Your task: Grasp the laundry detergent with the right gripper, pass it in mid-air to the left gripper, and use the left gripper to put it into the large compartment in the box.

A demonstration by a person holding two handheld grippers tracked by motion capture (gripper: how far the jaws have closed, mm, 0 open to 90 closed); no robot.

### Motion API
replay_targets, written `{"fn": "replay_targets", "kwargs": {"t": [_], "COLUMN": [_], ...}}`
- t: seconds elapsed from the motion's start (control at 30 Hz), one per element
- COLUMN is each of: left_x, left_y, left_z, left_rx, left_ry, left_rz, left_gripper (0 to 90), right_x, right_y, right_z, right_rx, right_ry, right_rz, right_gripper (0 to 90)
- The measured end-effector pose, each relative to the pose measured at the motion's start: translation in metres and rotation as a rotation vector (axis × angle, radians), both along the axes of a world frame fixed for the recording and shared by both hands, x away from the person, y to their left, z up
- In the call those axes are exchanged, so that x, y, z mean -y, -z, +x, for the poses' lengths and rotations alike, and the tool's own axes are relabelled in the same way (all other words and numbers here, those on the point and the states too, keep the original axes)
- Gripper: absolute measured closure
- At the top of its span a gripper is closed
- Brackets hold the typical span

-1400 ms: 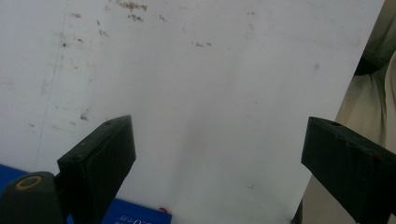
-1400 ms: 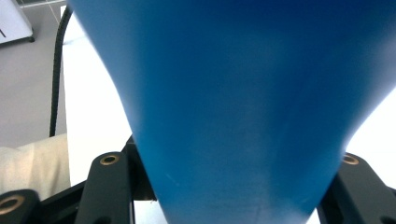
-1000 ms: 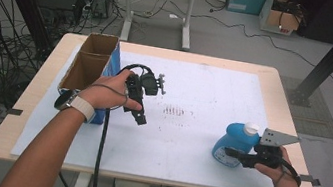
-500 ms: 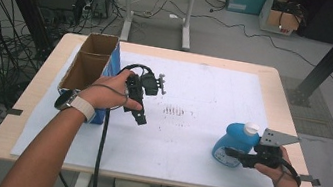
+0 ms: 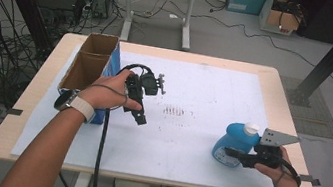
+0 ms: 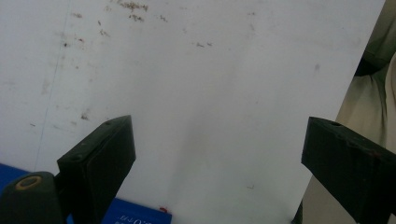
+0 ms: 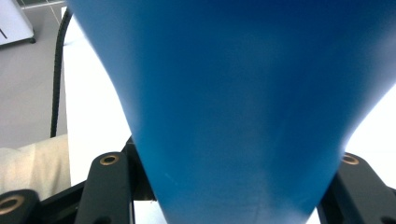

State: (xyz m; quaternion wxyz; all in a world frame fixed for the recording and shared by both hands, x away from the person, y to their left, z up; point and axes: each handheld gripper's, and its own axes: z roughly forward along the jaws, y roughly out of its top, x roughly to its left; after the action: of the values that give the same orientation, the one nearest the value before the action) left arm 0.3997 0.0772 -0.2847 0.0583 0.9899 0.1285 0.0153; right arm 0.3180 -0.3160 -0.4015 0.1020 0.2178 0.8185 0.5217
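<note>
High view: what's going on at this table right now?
A person works two handheld grippers over a white-topped table. The right gripper has its jaws on either side of a blue bottle with a white cap, standing near the table's right front corner. The left gripper is open above bare table, holding nothing, beside an open cardboard box at the left edge.

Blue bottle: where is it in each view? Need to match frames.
High view: blue bottle at lower right, between the right gripper fingers.
Left gripper view: not in it.
Right gripper view: blue bottle across the centre, close up.
Shared landmark: white table mat.
</note>
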Motion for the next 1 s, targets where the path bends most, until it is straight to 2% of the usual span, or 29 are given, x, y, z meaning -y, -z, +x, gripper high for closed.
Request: {"fn": "replay_targets", "kwargs": {"t": [0.83,1.0], "left_x": [0.0,-0.0002], "left_y": [-0.0016,-0.0037], "left_z": [-0.0013,-0.0023], "left_rx": [0.004,0.013], "left_ry": [0.001,-0.002], "left_rz": [-0.007,-0.009], "left_gripper": [9.9,9.9], "right_x": [-0.0001,0.0005], "right_y": [0.0009,0.0], "right_z": [-0.0007,0.0003], "right_rx": [0.012,0.016], "right_ry": [0.004,-0.005], "right_rz": [0.011,-0.003], "right_gripper": [42.9,43.0]}}
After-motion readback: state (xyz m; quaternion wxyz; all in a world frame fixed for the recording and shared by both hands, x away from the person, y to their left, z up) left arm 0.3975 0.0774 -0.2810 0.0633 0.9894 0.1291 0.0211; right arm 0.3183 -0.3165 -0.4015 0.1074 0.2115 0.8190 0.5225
